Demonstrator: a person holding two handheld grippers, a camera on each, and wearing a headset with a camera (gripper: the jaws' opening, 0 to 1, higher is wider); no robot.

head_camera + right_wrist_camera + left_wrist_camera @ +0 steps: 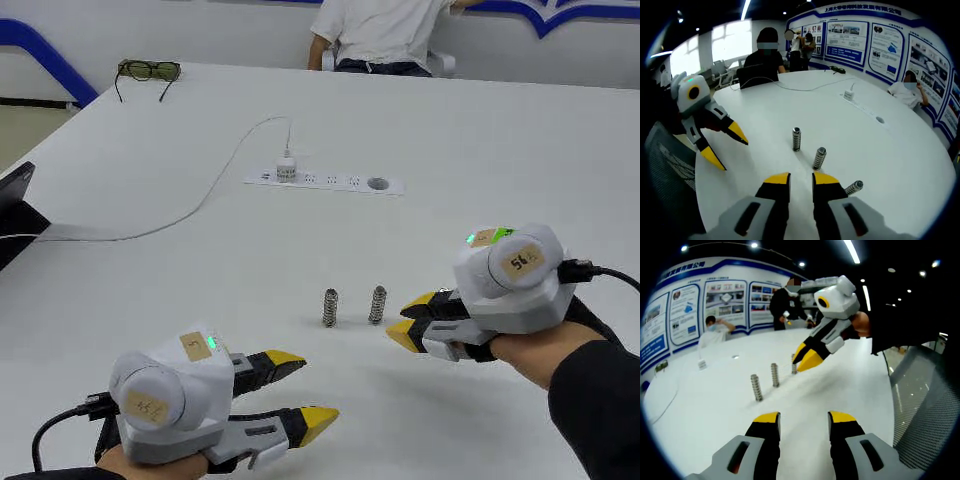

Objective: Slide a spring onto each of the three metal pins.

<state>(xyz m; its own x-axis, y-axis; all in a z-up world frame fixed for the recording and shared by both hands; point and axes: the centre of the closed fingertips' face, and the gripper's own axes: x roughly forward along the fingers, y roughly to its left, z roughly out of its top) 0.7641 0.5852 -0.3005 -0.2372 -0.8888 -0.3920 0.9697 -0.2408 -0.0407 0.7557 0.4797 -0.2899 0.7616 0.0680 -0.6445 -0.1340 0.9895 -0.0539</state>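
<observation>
We see two springs standing side by side near the middle of the white tabletop [450, 130]: the left spring [330, 307] and the middle spring [378, 304]. Both are upright, with the long axis vertical and the top end pointing straight up. They stand near each other but do not touch. The third spring [854, 187] continues the same row and sits just beside the tips of the right gripper [410, 318]. It looks tilted in the right gripper view. In the left gripper view it stands upright, partly behind that gripper's yellow fingers. We cannot tell whether a pin runs inside any of the coils.

The right gripper hovers just right of the middle spring. Its fingers are parted by a narrow gap and hold nothing. The left gripper [303, 387] is nearer to us on the left, well apart from the springs. Its fingers are spread wider, point toward the row, and are also empty.

Farther back lies a power strip [325, 181] with a white plug [286, 167] in it and a cable trailing left. A pair of glasses [148, 70] rests near the far edge, where a person [385, 30] sits.
</observation>
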